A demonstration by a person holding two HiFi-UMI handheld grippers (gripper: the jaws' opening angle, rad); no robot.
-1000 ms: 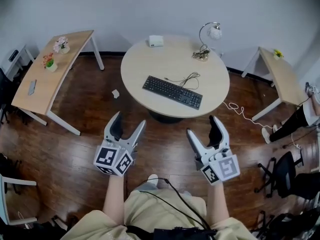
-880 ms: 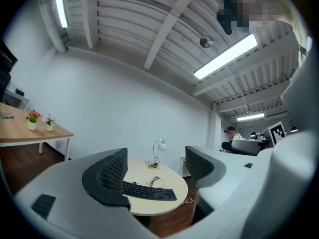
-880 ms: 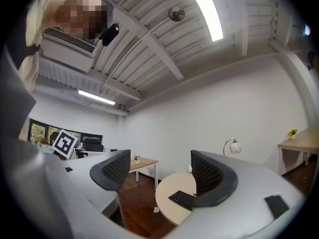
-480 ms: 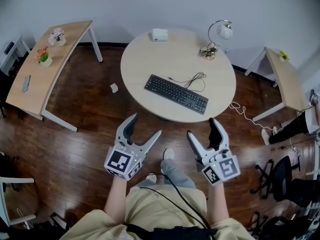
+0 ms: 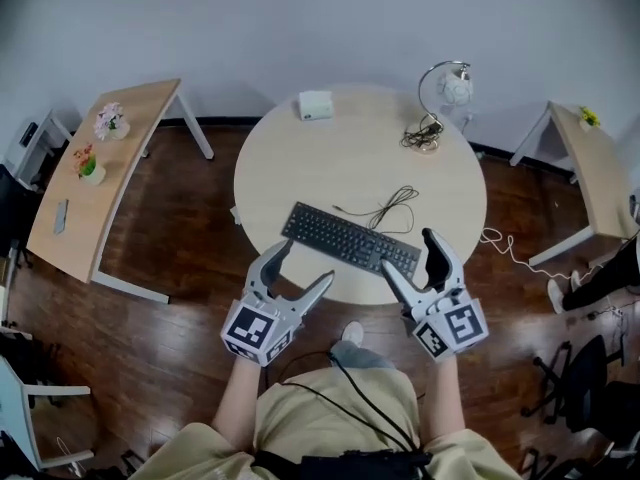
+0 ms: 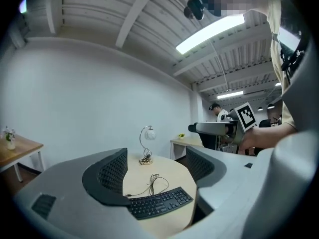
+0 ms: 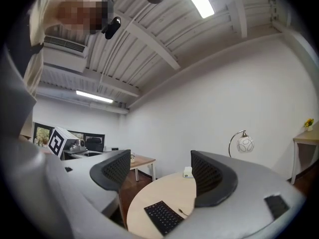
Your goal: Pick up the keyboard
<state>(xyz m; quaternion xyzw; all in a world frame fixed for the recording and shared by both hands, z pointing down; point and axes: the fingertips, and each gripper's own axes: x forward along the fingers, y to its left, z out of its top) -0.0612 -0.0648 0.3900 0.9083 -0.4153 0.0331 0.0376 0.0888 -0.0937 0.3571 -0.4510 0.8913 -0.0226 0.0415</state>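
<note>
A black keyboard lies slanted on the round beige table, near its front edge, with a thin black cable trailing off behind it. My left gripper hovers at the table's near rim just short of the keyboard's left end. Its jaws are opening a little and nothing is between them. My right gripper stands open beside the keyboard's right end, also empty. The keyboard shows low between the jaws in the left gripper view. In the right gripper view the keyboard lies ahead and below.
A curved desk lamp and a small white box stand at the table's far side. A long desk with flower pots is at the left, another desk at the right. Dark wood floor surrounds the table.
Both grippers have moved forward from over the floor to the table's near edge, ending at the keyboard's two ends. The keyboard has not moved.
</note>
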